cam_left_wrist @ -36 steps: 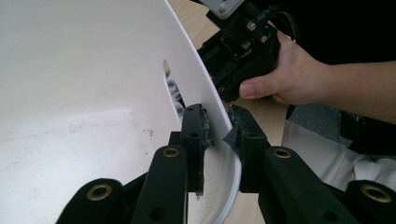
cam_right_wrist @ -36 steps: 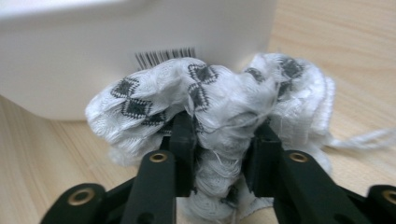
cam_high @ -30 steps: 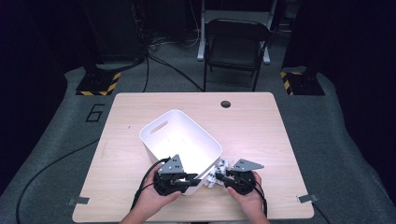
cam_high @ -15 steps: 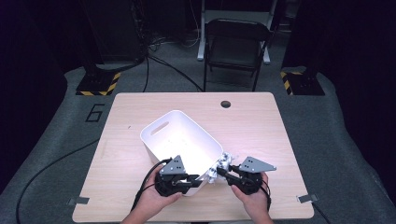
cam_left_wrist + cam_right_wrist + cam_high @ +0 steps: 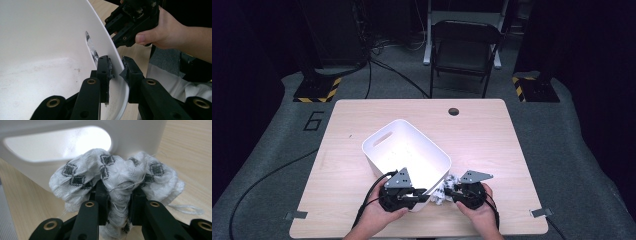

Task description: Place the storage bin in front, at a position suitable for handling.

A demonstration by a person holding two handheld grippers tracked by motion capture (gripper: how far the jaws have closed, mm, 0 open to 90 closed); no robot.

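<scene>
Steadying the white bin (image 5: 388, 145) by its near wall, left gripper (image 5: 117, 71) pinching the rim; right gripper (image 5: 117, 195) clamped on a bunched patterned cloth (image 5: 115, 173) just outside the bin's handle slot, apparently for loading.

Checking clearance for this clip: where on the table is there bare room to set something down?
Free: the table right of the bin, up to the hole, and the strip left of the bin. Crowded: the near edge, where both hand-held grippers, bin and cloth meet.
</scene>
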